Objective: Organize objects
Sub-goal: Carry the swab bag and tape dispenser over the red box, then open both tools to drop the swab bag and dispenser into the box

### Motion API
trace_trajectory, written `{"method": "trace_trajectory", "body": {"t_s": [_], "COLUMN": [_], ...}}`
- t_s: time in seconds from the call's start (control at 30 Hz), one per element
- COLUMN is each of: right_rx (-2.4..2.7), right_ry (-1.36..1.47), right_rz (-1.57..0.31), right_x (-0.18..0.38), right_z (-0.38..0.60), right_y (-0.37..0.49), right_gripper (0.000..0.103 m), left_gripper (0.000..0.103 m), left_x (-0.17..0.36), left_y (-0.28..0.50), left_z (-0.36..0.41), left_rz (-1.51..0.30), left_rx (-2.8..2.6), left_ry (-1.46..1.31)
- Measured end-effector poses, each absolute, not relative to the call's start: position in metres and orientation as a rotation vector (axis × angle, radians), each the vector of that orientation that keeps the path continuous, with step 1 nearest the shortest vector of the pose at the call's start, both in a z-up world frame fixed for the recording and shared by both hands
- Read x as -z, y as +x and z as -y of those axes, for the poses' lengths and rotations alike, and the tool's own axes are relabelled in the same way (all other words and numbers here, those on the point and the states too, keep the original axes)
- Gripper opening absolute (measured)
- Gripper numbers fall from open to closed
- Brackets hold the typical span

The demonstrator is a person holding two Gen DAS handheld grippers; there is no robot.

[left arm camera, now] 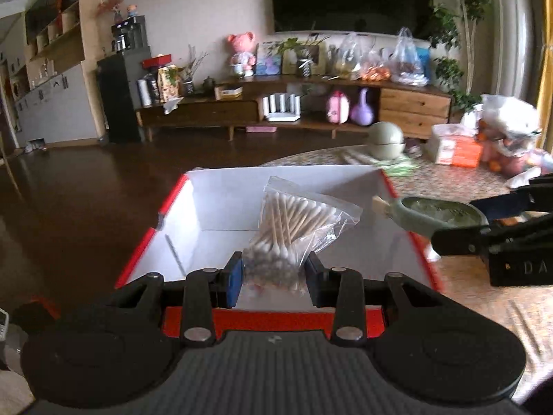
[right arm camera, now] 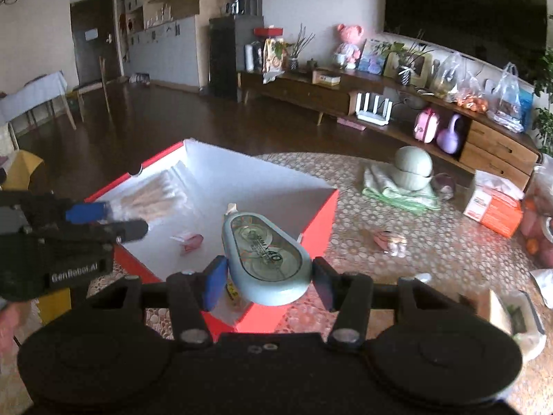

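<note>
Over the red box (left arm camera: 138,245) with its white inside, both grippers carry something. The left gripper (left arm camera: 274,278) is clamped on a bag of cotton swabs (left arm camera: 293,221), sticks running away from the jaws. The right gripper (right arm camera: 268,282) pinches a correction tape (right arm camera: 266,250) across its wide end, tip pointing forward over the box's near corner.

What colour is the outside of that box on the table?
Red outside, white inside; the box shows best in the right wrist view.
</note>
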State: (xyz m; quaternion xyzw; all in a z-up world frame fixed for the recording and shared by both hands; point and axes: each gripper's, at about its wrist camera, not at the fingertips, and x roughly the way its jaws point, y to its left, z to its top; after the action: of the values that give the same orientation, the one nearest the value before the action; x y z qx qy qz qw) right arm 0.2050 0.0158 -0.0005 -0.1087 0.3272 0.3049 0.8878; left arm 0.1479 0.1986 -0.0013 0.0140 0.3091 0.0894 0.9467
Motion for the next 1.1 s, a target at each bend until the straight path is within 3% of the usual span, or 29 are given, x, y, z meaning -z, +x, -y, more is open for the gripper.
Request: {"method": "trace_trajectory", "body": {"t_s": [0.3, 1.1], "right_rx": [-0.637, -0.628], "right_ry": [-0.354, -0.547], "right_rz": [-0.733, -0.877], "right_x": [0.027, 0.074], "right_z": [-0.069, -0.135], "right_y": [0.233, 0.258], "right_gripper": [0.053, 0.053], "left_gripper": [0.036, 0.037], "left_x": [0.022, 0.068], "left_y": [0.196, 0.264], "left_z": [-0.247, -0.274], "left_rz": [-0.742, -1.016], "left_rx": [-0.242, -0.189], "left_ry": [0.075, 0.102]}}
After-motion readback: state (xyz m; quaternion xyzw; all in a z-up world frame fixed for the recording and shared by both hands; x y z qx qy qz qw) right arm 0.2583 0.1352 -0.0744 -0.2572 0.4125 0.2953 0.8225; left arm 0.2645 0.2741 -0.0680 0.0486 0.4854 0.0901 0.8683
